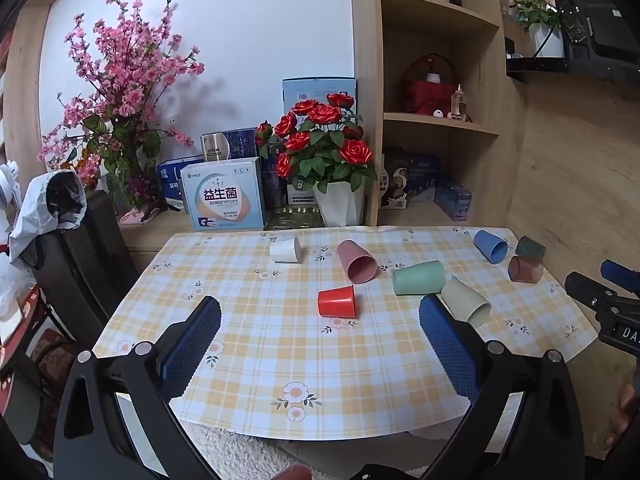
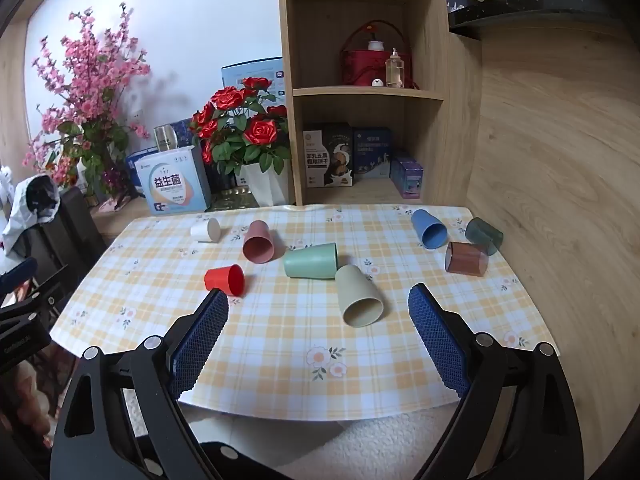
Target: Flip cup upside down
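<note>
Looking across the checked tablecloth (image 2: 280,360) from left to right, we see eight cups, all lying on their sides and all empty as far as their mouths show. Far left lies a white cup (image 2: 206,230), its cream mouth turned right. Nearer us sits a small red cup (image 2: 225,279), just beyond the left finger of our right gripper (image 2: 318,308). A pink cup (image 2: 259,242) lies next, its mouth open toward us, and a mint-green cup (image 2: 311,261) lies crosswise beside it. Touching or nearly touching the green one, a beige cup (image 2: 359,296) points its mouth at us. Well to the right, a blue cup (image 2: 429,229) lies on its side, mouth toward us, and at the far right edge a see-through dark green cup (image 2: 484,235) and a see-through brown cup (image 2: 466,259) rest close together.

The opaque cups look matte and smooth, tapered toward the base; the two tinted ones are faceted. Our gripper fingers carry blue pads with a fine diamond grid on black arms.

Our left gripper (image 1: 320,320) stands spread wide above the near table edge, holding nothing. Our right gripper is likewise spread wide, touching no cup.
</note>
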`<state>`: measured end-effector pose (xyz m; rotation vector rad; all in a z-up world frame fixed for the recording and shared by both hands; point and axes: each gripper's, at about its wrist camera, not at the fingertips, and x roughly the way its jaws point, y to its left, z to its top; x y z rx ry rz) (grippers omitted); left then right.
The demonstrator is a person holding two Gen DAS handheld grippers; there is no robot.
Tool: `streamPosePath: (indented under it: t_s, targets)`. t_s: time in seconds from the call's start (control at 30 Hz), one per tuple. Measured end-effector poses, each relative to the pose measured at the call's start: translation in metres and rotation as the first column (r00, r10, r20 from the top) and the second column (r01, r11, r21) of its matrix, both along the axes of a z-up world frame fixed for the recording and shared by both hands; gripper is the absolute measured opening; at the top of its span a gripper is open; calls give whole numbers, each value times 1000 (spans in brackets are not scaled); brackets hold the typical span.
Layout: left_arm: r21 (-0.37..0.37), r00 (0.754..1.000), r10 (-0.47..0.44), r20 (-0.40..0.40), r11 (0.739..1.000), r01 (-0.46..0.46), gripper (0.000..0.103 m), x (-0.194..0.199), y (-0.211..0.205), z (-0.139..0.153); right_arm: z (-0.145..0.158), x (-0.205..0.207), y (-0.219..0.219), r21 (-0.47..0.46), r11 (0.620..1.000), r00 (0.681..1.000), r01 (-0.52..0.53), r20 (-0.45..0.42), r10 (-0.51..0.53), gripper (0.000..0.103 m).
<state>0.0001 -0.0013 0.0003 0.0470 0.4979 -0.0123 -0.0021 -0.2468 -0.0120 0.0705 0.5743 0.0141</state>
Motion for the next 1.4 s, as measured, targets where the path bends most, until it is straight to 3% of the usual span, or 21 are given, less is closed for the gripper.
streamPosePath:
  t_s: [0.8,1.4]
  targets:
    - [-9,1000,6,0,1000,-6,97,-1,0,-3,1,-2,-1,5,1000,1000,5,2,-5,89]
    - [-20,997,-22,77,1000,24,97,-14,-1,6,5,-9,-2,12,1000,999,21,46,-21,89]
